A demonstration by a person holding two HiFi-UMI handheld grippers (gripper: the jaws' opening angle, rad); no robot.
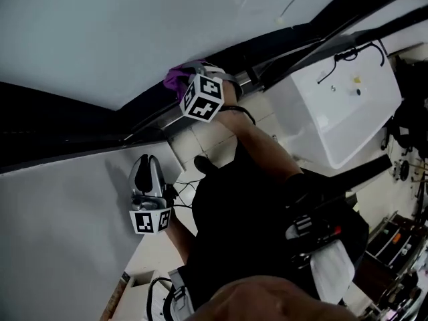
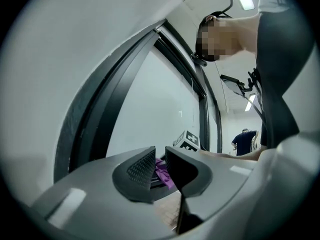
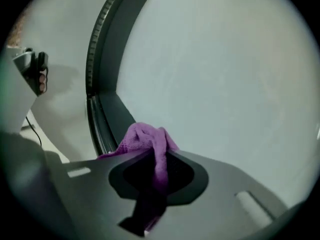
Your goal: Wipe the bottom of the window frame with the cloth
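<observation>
A purple cloth (image 1: 175, 79) is pressed against the dark bottom rail of the window frame (image 1: 150, 116), under the pale glass. My right gripper (image 1: 188, 79) is shut on it. In the right gripper view the cloth (image 3: 145, 136) bunches out of the right gripper (image 3: 155, 156) against the frame's channel (image 3: 102, 119). My left gripper (image 1: 146, 162) hangs lower left, off the frame, against the white wall. In the left gripper view the left gripper (image 2: 160, 156) has its jaws almost together and holds nothing. The cloth (image 2: 162, 170) shows far beyond them.
A white box-like unit (image 1: 341, 105) with a black cable on it stands at the right under the frame. A tiled ledge (image 1: 207, 136) runs below the rail. The person's dark clothing fills the lower middle. Another person (image 2: 243, 140) stands far off.
</observation>
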